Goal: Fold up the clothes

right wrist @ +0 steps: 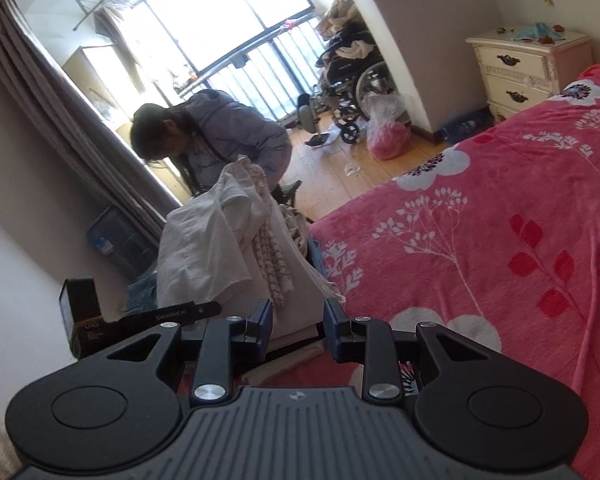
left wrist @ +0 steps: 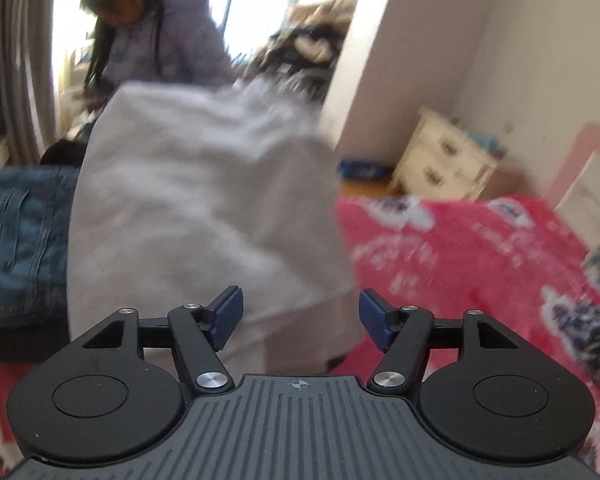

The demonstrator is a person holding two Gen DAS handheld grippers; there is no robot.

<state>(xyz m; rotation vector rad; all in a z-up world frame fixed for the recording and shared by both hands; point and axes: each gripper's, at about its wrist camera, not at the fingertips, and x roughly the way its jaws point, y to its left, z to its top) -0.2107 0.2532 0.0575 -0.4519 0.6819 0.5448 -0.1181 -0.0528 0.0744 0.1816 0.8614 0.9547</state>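
On the floor, a plastic bag (right wrist: 388, 136) holds red cloth; left hand-held gripper (left wrist: 300, 318) spread.

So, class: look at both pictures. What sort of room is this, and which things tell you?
Most likely a bedroom in a home. A bed under a pink flowered blanket fills one side, a cream nightstand stands by the wall, and clothes are heaped near the window.

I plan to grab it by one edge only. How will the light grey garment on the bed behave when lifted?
Probably floppy: the light grey garment already drapes in soft wrinkles and would sag from one edge. It looks like thin knit, so likely light. The open left gripper may pinch only one layer, letting the rest slide over the pink blanket.
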